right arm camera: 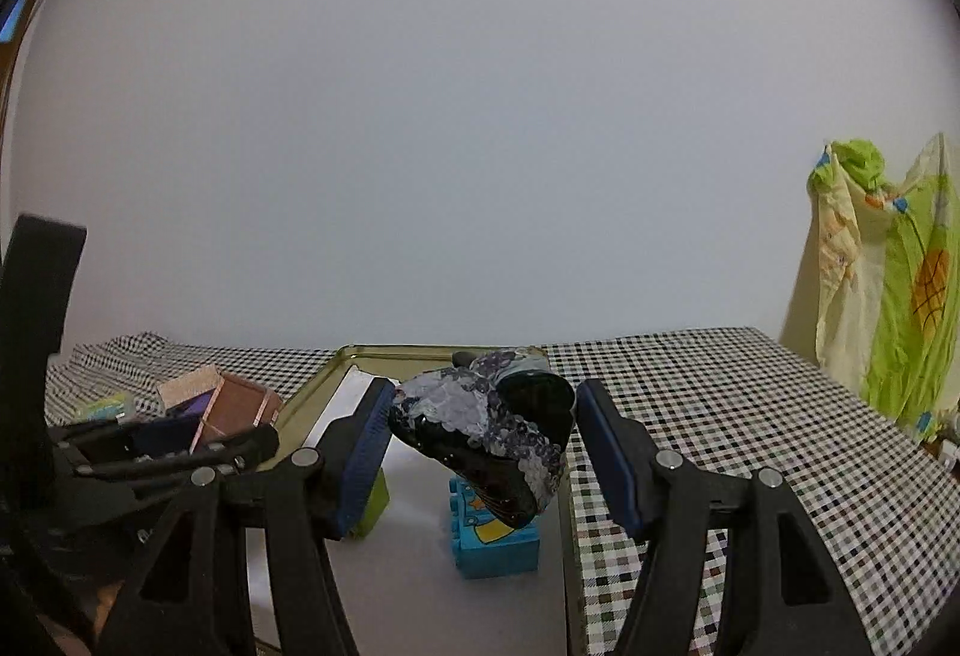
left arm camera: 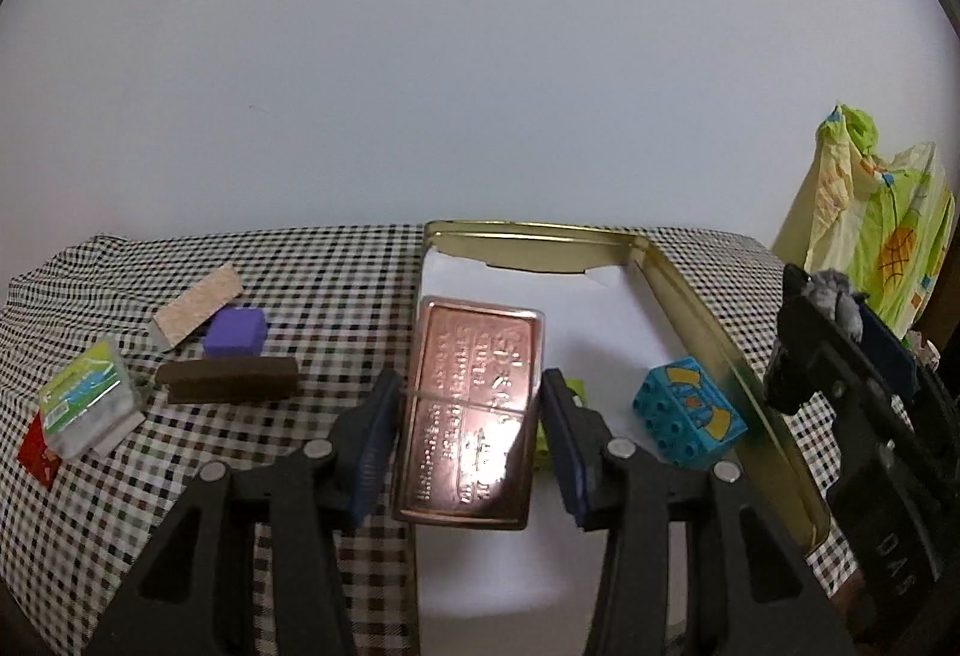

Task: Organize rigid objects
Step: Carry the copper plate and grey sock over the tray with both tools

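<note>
Copper case [left arm camera: 471,410], shiny and embossed with lettering, hangs over the tin's [left arm camera: 690,308] left edge, clamped between the left gripper's [left arm camera: 471,437] blue pads, which tilt downward. The right gripper [right arm camera: 480,446] points nearly level and grips a sequined shoe [right arm camera: 486,428] above the tin's white floor, where a blue brick [right arm camera: 495,542] and a green block [right arm camera: 375,506] lie. A checked cloth [left arm camera: 318,296] covers the table; a brown bar [left arm camera: 231,380], a purple block [left arm camera: 235,332] and a clear box [left arm camera: 87,398] rest on it, left of the tin. Behind stands a plain white wall.

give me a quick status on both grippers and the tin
Left gripper clamps copper case. Right gripper holds sequined shoe over tin. Blue block beneath.
</note>
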### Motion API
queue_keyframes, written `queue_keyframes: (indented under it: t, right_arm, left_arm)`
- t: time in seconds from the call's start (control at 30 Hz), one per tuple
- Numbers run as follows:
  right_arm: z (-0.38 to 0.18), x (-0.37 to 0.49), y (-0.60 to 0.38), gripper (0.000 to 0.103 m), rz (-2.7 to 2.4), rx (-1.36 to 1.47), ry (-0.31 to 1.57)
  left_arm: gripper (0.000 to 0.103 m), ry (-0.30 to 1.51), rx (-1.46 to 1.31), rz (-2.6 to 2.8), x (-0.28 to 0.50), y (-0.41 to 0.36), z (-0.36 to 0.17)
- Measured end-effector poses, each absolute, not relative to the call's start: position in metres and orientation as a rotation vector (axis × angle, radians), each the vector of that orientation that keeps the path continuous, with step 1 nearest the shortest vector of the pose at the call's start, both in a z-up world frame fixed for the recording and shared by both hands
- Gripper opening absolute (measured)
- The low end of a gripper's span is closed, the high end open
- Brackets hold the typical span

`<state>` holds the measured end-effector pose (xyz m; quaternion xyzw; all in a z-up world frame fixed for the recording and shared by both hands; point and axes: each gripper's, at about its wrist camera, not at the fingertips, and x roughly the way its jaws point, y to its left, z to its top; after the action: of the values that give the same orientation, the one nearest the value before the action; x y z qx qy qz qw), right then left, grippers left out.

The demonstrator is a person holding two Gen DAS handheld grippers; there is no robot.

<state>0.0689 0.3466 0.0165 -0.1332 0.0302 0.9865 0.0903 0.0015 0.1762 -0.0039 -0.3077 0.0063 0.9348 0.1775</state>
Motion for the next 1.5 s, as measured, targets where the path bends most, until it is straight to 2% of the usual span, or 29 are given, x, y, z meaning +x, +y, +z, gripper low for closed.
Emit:
queue_keyframes:
  t: [0.33,0.6,0.8,1.2,1.5]
  right_arm:
    - [0.014,0.052,0.362,0.064,2.922,-0.428,0.156]
    - [0.006,0.041,0.371,0.064,2.935,-0.476,0.133]
    - [0.003,0.039,0.370,0.064,2.923,-0.494,0.117]
    - [0.003,0.038,0.363,0.064,2.927,-0.523,0.095]
    - [0.002,0.034,0.363,0.065,2.894,-0.551,0.100]
  left_arm:
    - [0.046,0.049,-0.914,2.621,-0.012,0.203,-0.017]
    - [0.046,0.095,-0.843,2.646,-0.009,0.209,-0.015]
    - [0.046,0.033,-0.862,2.630,-0.014,0.200,-0.016]
    - [0.045,0.149,-0.807,2.662,-0.001,0.202,-0.016]
    - [0.046,0.154,-0.825,2.658,-0.003,0.202,-0.016]
